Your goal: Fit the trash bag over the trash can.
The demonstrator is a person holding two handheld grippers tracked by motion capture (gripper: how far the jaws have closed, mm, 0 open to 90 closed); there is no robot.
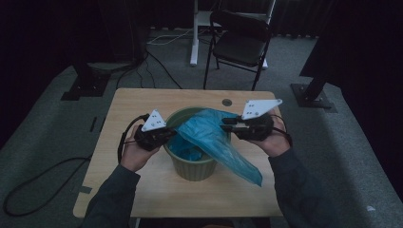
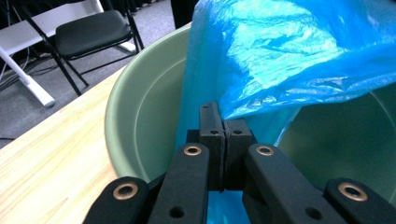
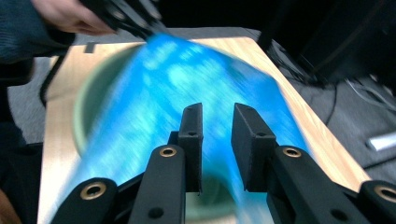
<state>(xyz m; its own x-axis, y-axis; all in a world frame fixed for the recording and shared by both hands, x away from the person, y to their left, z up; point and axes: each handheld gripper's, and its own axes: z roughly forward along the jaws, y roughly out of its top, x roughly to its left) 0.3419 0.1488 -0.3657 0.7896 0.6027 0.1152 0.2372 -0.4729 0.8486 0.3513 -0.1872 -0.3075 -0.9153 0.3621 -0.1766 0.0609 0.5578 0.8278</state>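
Left claw [image 2: 223, 140] pinches plain blue bag [image 2: 289, 56] over unmarked green bin [image 2: 140, 107].

The high view looks forward and down from above the person's side of the surface [image 1: 142, 102], taking in the green bin [image 1: 195, 168] at its centre and a black chair [image 1: 240, 40] beyond. The left gripper view sits close at the bin's rim [image 2: 140, 100], facing across it toward the same chair [image 2: 91, 30]. The right gripper view, blurred, looks from just beside the bin [image 3: 86, 105] across the blue bag [image 3: 187, 79] that all three views share.
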